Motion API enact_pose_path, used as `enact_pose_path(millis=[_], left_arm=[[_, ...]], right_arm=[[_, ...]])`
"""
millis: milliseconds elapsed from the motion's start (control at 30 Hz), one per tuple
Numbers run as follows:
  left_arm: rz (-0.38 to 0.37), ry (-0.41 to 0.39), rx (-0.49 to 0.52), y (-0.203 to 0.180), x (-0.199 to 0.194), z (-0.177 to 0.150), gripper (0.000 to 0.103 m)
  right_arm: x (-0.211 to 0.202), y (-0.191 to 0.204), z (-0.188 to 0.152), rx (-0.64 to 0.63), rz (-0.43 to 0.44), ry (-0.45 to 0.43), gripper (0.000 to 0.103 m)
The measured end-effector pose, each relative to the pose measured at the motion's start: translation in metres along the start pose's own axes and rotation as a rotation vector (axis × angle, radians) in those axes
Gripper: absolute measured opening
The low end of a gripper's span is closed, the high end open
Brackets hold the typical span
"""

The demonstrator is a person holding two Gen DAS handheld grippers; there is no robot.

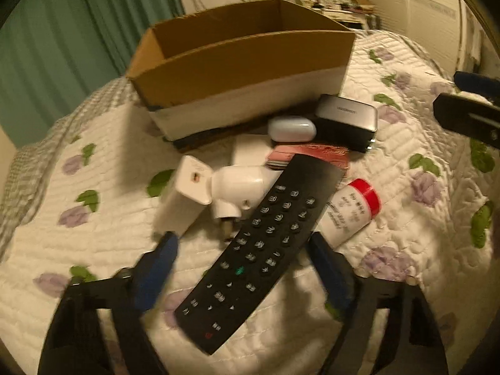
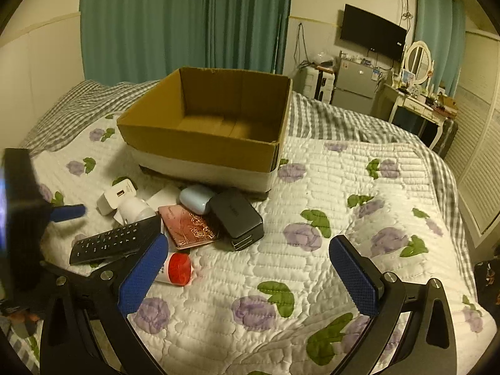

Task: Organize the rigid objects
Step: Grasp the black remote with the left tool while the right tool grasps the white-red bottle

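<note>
An open, empty cardboard box [image 1: 240, 59] [image 2: 203, 143] stands on the quilted bed. In front of it lies a pile: a black remote [image 1: 259, 250] [image 2: 115, 242], a white charger [image 1: 187, 197] [image 2: 117, 198], a white plug adapter [image 1: 240, 192], a pale earbud case [image 1: 292, 128] [image 2: 198, 199], a black power adapter [image 1: 347, 120] [image 2: 237, 218], a pink patterned card case [image 1: 312, 154] [image 2: 190, 228] and a red-capped white tube [image 1: 353, 211] [image 2: 176, 268]. My left gripper [image 1: 243, 268] is open with its fingers either side of the remote. My right gripper [image 2: 250, 276] is open and empty over the quilt, right of the pile.
The white quilt [image 2: 328, 234] with purple flowers covers the bed. Teal curtains [image 2: 187, 22] hang behind. A dressing table with mirror [image 2: 418, 93] and a wall TV [image 2: 372, 32] stand at the far right. The right gripper shows at the left wrist view's right edge [image 1: 468, 115].
</note>
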State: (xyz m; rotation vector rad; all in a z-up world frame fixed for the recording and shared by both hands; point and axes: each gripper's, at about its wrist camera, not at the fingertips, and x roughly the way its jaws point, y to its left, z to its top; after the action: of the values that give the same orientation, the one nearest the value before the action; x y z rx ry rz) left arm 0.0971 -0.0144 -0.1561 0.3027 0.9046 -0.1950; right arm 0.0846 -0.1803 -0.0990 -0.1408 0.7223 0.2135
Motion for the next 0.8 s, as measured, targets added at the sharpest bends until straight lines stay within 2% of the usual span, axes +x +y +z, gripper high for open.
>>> enact_pose_path(millis=[67, 167, 233, 300, 367, 467, 667, 800], left_arm=[[-0.054, -0.002, 0.015, -0.002, -0.003, 0.001, 0.049], [-0.045, 0.001, 0.045, -0.009, -0.009, -0.001, 0.044], [-0.065, -0.003, 0.011, -0.004, -0.015, 0.000, 0.034], [-0.052, -0.047, -0.025, 0.002, -0.030, 0.003, 0.019], [-0.029, -0.074, -0.079, 0.013, -0.043, 0.006, 0.016], [-0.041, -0.058, -0.145, 0.029, -0.040, 0.005, 0.016], [-0.029, -0.048, -0.145, 0.033, -0.026, 0.000, 0.020], [-0.071, -0.026, -0.155, 0.035, -0.020, -0.001, 0.020]], right_arm=[[0.003, -0.001, -0.001, 0.005, 0.007, 0.010, 0.103], [0.005, -0.004, -0.003, 0.025, 0.014, 0.020, 0.103], [0.004, -0.007, -0.004, 0.036, 0.014, 0.018, 0.103], [0.001, -0.006, -0.003, 0.036, 0.009, 0.010, 0.103], [-0.001, -0.004, -0.003, 0.028, 0.004, 0.003, 0.103], [-0.001, 0.004, -0.003, 0.008, -0.005, 0.009, 0.103], [0.005, 0.025, -0.009, -0.049, -0.004, 0.040, 0.103], [0.010, 0.035, -0.012, -0.074, -0.006, 0.060, 0.103]])
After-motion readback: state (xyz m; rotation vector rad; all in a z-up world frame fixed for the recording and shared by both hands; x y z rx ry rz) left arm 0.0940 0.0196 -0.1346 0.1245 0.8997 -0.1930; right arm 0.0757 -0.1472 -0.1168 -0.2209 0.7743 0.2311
